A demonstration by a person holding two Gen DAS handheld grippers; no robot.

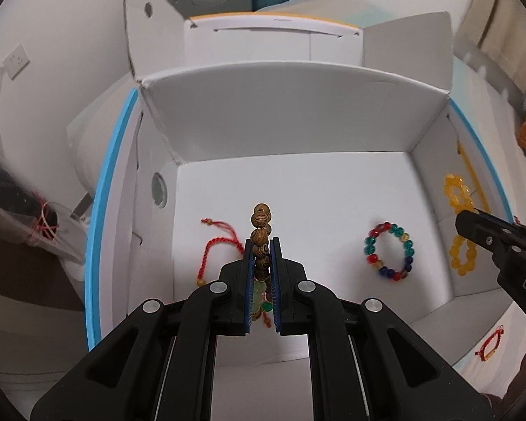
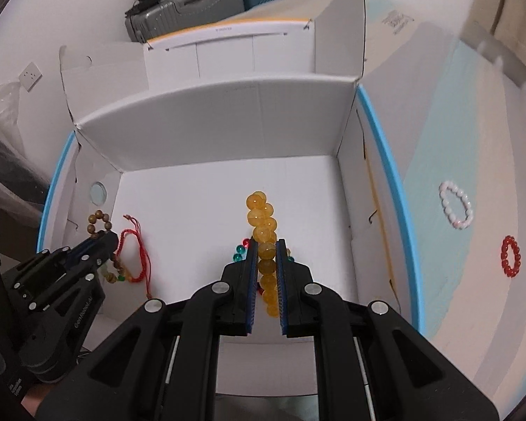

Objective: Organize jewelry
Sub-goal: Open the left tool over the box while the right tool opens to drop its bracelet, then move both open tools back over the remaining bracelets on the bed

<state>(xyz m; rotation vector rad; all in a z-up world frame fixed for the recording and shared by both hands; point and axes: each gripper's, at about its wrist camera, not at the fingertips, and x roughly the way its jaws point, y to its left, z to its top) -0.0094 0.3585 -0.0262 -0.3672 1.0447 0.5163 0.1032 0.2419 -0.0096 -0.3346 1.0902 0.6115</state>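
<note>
In the left wrist view, my left gripper [image 1: 262,245] is closed on a wooden bead bracelet [image 1: 261,231], which stands up between the two blue pads and reaches past the fingertips; some green beads of it sit lower between the fingers. I hold it over the floor of a white cardboard box [image 1: 298,112]. Just to the left of my fingers a red cord bracelet [image 1: 215,245] lies on the box floor. To the right, well apart, lies a multicolour bead bracelet [image 1: 389,251]. Further right my right gripper [image 1: 473,226] comes in, with a yellow bead bracelet [image 1: 457,189] at its tip. Outside the box, low on the right, there is a small red string bracelet [image 1: 489,349].

In the right wrist view, my right gripper [image 2: 266,249] is clamped on the yellow bead bracelet [image 2: 261,217], over the box floor. Far to the left is my left gripper [image 2: 105,238] with the wooden beads. To the right, outside the box, a white bead bracelet [image 2: 456,208] and a red bead bracelet [image 2: 511,256] lie on the light surface [image 2: 438,280].
</note>
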